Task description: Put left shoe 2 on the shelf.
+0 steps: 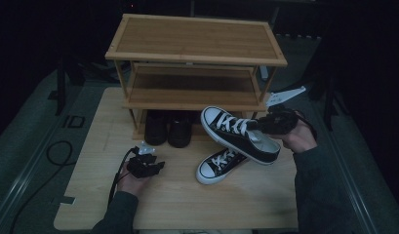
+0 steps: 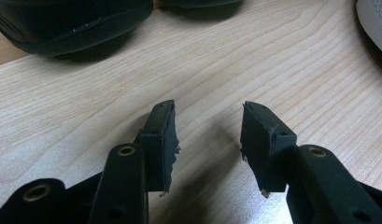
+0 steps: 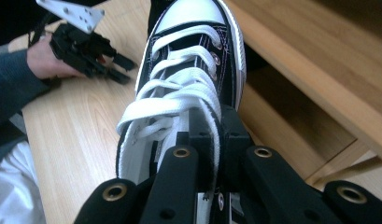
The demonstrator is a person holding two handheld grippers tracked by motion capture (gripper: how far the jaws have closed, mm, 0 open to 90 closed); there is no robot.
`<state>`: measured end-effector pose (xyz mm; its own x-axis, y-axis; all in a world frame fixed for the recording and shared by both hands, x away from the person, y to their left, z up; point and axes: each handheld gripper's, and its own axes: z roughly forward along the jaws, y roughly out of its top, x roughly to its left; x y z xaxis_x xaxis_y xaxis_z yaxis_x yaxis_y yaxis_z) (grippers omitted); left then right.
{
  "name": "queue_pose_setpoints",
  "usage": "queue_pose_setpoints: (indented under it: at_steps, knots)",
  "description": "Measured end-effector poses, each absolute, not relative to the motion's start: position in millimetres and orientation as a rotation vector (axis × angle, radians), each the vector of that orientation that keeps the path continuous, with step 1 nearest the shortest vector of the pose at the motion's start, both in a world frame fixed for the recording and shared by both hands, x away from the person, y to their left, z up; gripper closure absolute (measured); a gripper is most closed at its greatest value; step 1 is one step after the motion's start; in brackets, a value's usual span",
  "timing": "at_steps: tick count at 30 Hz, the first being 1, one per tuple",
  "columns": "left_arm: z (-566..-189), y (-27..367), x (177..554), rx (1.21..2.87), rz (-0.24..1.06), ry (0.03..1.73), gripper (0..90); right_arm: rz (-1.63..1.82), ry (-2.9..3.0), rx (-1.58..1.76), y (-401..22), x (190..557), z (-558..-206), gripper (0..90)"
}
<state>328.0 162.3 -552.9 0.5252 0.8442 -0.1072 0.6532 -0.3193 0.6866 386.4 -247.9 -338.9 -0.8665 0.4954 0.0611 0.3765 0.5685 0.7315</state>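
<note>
Gripping the sneaker by its collar, my right hand-held gripper holds it mid-frame above its mate, toe toward the rack for shelving; left hand-held gripper rests open, empty.

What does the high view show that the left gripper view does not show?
High view alone: the wooden shoe rack, a black sneaker lifted by the right hand-held gripper clamped on its side wall, and both forearms. Left gripper view alone: the close gap between the left hand-held gripper pads, open with nothing between them. Both: the wooden table, a dark shoe near the rack, and the white toe of the second sneaker lying on the table.
</note>
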Motion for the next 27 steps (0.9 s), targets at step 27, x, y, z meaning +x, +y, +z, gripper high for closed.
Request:
queue_pose_setpoints:
  at_steps: [27]
  knots:
    - [-552.9,162.8,328.5,2.072,0.349,1.213,55.7,1.278,2.444,0.855,-210.9,427.1,-326.4,87.0]
